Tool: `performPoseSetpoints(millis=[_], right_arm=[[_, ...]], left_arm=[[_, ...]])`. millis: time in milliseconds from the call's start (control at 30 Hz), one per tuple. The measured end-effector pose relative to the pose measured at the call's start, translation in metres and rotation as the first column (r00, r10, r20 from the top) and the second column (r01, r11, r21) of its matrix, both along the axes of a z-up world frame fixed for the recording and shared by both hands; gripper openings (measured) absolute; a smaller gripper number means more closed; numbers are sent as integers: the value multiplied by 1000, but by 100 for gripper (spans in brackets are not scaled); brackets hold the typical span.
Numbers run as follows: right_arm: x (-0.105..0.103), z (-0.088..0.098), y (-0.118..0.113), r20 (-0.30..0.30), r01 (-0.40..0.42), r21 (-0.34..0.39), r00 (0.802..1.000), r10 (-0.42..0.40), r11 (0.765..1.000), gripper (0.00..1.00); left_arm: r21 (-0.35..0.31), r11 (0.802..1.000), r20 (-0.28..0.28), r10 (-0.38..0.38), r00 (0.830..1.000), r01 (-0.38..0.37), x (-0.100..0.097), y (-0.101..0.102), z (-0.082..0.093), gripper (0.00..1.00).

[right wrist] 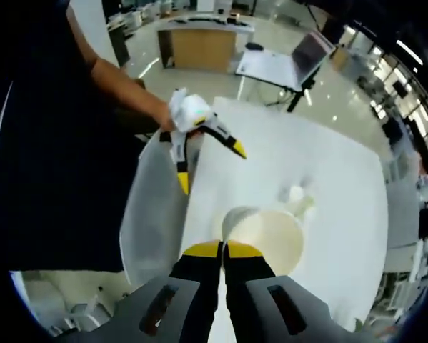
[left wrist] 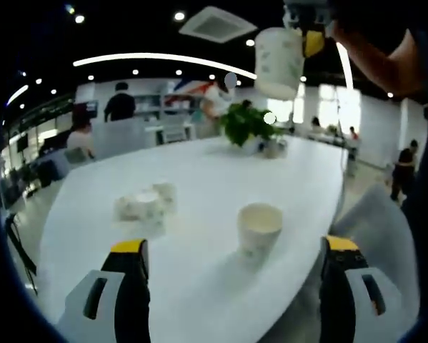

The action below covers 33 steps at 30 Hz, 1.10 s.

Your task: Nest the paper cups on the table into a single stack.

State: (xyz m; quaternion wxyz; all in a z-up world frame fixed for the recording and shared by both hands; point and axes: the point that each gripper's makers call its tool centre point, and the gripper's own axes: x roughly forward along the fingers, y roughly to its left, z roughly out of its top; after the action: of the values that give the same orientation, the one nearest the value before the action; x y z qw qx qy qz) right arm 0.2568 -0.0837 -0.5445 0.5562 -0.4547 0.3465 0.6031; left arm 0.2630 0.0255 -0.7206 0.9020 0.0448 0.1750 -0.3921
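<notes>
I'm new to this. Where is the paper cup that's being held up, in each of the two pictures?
Left gripper view: the held paper cup is at the top, right of centre, raised high above the table.
Right gripper view: the held paper cup is at bottom centre, its open mouth facing the camera, pinched at the rim by the right gripper.
Shared landmark: the white table.

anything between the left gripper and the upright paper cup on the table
No, in the left gripper view bare white table lies between the left gripper and the upright paper cup.
</notes>
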Motion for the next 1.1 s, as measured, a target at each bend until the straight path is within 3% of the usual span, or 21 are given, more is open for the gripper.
performPoseSetpoints(millis=[333,1100], right_arm=[[3,-15,2,-13,3,-16,1000,-4,1000,0],[5,-83,7,-37,36,-110,999,-40,993,0]], left_arm=[[-13,1000,-10,20,1000,-21,3,4,-1,98],[-11,1000,-19,11,1000,-12,1,1,-3,98]])
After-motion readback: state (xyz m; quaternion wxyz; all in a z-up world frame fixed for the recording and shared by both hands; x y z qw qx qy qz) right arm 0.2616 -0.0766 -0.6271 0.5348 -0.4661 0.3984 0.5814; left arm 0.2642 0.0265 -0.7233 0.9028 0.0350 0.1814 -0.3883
